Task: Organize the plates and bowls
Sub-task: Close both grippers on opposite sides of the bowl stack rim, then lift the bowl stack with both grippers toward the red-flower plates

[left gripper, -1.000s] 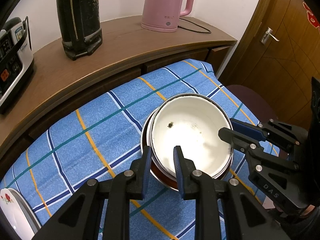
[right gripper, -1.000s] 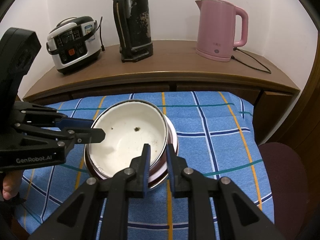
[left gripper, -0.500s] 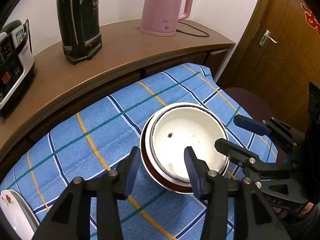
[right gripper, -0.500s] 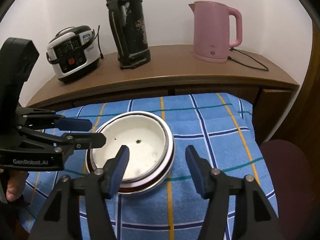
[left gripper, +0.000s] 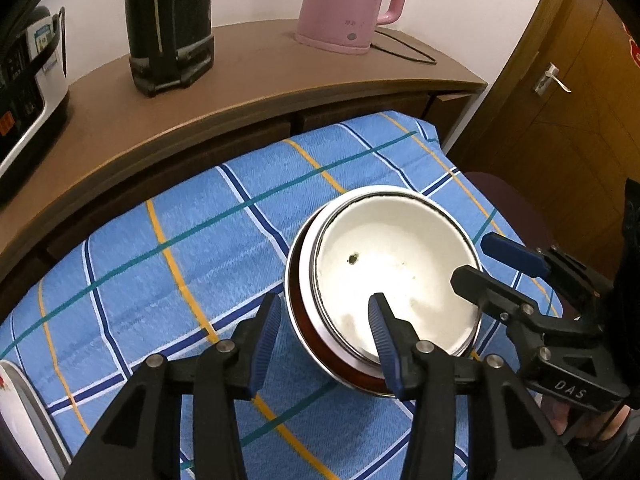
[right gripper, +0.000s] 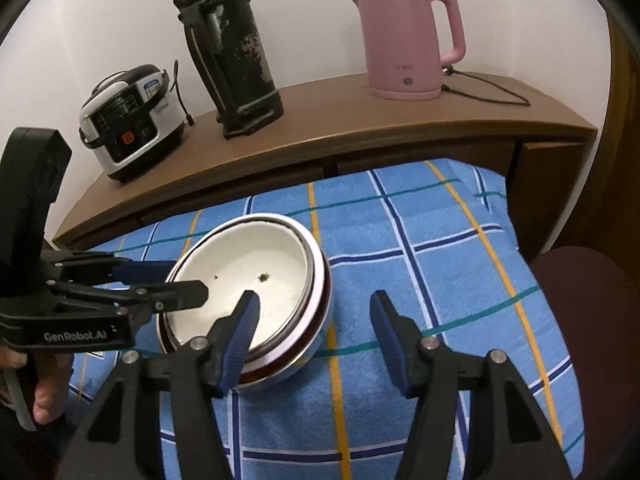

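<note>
A white bowl (left gripper: 396,280) sits nested in a larger bowl with a dark brown inside (left gripper: 304,320) on the blue checked cloth (left gripper: 180,260). My left gripper (left gripper: 324,340) is open; the stack's near rim lies between its blue pads without touching them. From the right comes my right gripper (left gripper: 472,258), astride the far rim. In the right wrist view the nested bowls (right gripper: 248,280) lie left of centre. The jaws of the right gripper (right gripper: 316,320) are closing, with the stack's right rim between them, not pressed. The left gripper (right gripper: 184,280) reaches in over the left rim.
A wooden counter (right gripper: 360,128) behind the cloth carries a pink kettle (right gripper: 404,36) with its cord, a black flask (right gripper: 232,52) and a rice cooker (right gripper: 128,116). A flowered white plate (left gripper: 16,420) lies at the cloth's left edge. A dark red seat (right gripper: 580,300) stands right; a door (left gripper: 560,120) beyond.
Both grippers were shut on the bowl stack's rim and have opened off it. The stack now rests on the cloth, and both grippers have drawn back slightly.
</note>
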The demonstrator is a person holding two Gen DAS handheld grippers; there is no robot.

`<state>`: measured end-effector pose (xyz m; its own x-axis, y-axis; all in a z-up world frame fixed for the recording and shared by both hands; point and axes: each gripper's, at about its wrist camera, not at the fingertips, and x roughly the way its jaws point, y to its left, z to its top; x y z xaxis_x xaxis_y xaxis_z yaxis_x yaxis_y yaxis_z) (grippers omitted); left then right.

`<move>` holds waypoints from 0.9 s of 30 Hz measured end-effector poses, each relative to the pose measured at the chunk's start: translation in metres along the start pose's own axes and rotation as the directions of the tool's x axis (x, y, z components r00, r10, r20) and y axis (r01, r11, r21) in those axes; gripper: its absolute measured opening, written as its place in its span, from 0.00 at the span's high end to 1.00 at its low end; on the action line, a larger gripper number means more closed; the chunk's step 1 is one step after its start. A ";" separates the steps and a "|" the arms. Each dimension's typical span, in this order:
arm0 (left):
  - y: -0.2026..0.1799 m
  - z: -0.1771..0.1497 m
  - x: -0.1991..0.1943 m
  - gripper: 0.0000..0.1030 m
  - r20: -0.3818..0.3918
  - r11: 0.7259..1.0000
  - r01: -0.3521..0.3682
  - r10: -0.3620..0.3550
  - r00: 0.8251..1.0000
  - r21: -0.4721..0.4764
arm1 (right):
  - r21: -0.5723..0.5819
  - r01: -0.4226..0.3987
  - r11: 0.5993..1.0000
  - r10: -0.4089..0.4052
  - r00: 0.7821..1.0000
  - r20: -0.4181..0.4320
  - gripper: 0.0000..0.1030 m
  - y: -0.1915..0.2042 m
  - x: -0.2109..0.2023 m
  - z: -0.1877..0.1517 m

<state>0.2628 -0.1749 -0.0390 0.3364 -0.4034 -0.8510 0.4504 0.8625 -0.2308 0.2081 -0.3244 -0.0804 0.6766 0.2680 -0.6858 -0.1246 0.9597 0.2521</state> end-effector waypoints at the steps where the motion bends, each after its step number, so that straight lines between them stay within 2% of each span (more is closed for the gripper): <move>1: 0.000 -0.001 0.002 0.53 -0.003 1.000 -0.001 0.001 1.000 -0.002 | -0.001 -0.006 1.000 0.006 1.000 -0.007 0.46 0.002 0.003 0.000; 4: 0.003 -0.001 0.006 0.53 -0.012 1.000 -0.002 0.002 1.000 -0.011 | 0.001 -0.008 1.000 0.008 1.000 -0.020 0.50 0.004 0.008 -0.001; 6: 0.004 -0.001 0.009 0.53 -0.019 1.000 0.007 -0.007 1.000 -0.017 | 0.008 -0.016 1.000 0.016 0.999 -0.029 0.55 0.005 0.012 -0.002; 11: 0.005 -0.003 0.015 0.53 -0.041 0.998 0.047 -0.048 0.998 -0.029 | 0.029 -0.016 0.999 0.017 0.999 -0.039 0.61 0.003 0.021 -0.004; 17: 0.002 -0.005 0.013 0.53 -0.028 0.999 0.025 -0.026 0.999 -0.037 | 0.035 0.007 0.999 -0.006 0.999 -0.040 0.69 0.003 0.023 -0.001; 27: 0.016 -0.009 -0.005 0.53 0.021 0.996 -0.027 0.029 0.999 -0.087 | 0.045 -0.046 0.998 0.048 0.998 -0.051 0.81 0.011 0.025 0.008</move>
<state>0.2615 -0.1564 -0.0428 0.3665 -0.3843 -0.8473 0.3672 0.8965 -0.2478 0.2290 -0.3079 -0.0895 0.6321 0.3180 -0.7066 -0.1228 0.9415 0.3139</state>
